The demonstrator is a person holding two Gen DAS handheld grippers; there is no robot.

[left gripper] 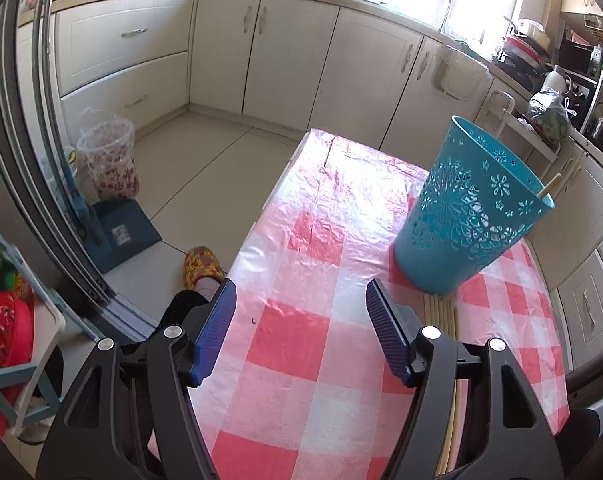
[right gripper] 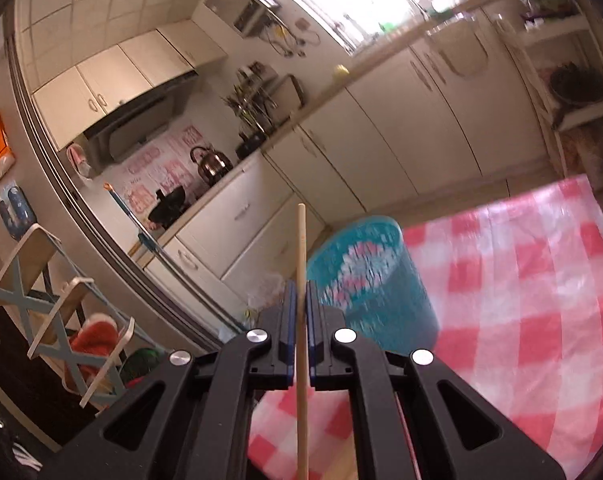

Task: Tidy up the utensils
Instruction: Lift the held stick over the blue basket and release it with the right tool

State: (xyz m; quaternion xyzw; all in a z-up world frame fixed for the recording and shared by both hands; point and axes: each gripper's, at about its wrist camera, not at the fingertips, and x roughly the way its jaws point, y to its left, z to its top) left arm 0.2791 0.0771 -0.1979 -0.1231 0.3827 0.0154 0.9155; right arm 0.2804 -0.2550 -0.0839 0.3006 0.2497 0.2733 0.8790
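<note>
In the right wrist view the right gripper [right gripper: 300, 304] is pinching a single wooden chopstick [right gripper: 301, 264], its blue pads pressed together on the stick. The chopstick's long axis runs straight up the middle of the frame, with its free tip above the pads and the rest passing down between the gripper's arms. The teal perforated bin [right gripper: 375, 280] sits just right of centre, directly beyond and a little right of the pads, blurred, on the pink checked counter [right gripper: 521, 300]. I judge the coming move depends on tipping that stick so its end goes over the bin's open mouth, and this hand is the nearer one for it. In the left wrist view the left gripper [left gripper: 301, 312] is spread wide with nothing between its pads, hovering over the counter [left gripper: 301, 220]. The bin [left gripper: 473, 208] stands at the right of that frame, with one stick's tip [left gripper: 551, 186] showing at its rim. More chopsticks [left gripper: 441, 312] lie flat at the bin's foot, lower right, their lengths running toward the camera, just right of the left gripper.
</note>
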